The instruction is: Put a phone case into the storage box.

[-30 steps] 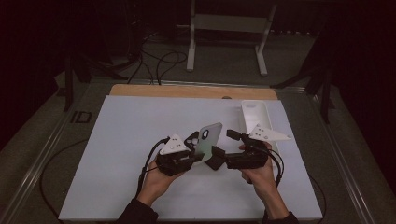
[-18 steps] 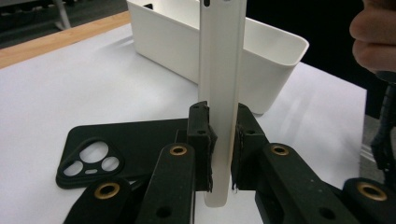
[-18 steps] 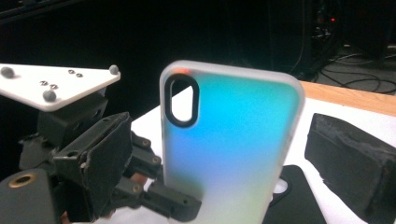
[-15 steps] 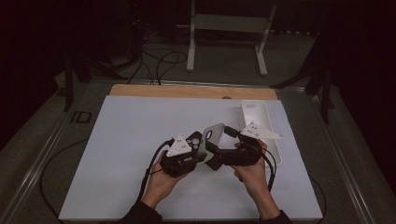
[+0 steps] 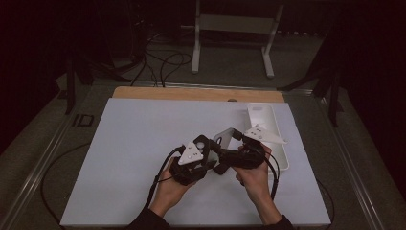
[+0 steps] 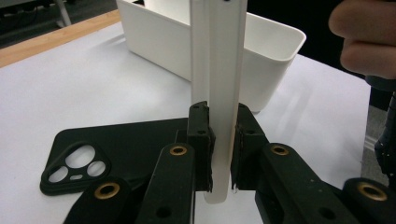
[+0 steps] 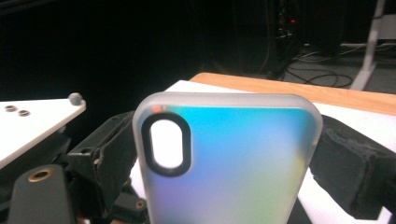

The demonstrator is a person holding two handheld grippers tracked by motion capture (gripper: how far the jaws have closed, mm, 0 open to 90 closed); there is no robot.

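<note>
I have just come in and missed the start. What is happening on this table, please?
A person works with tongs in each hand. The left tongs pinch the thin edge of a frosted phone case; the right tongs span its width. A black phone case lies on the white mat, and a white tray stands nearby.

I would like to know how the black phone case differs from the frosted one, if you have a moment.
The black case is opaque and dark, while the frosted case is translucent with a rainbow sheen.
The black case has a rounded-triangle camera opening with several holes, and the frosted case has a single oval.
The black case lies flat on the table, whereas the frosted case stands upright, clamped in the left gripper.
Both are round-cornered phone cases.
</note>
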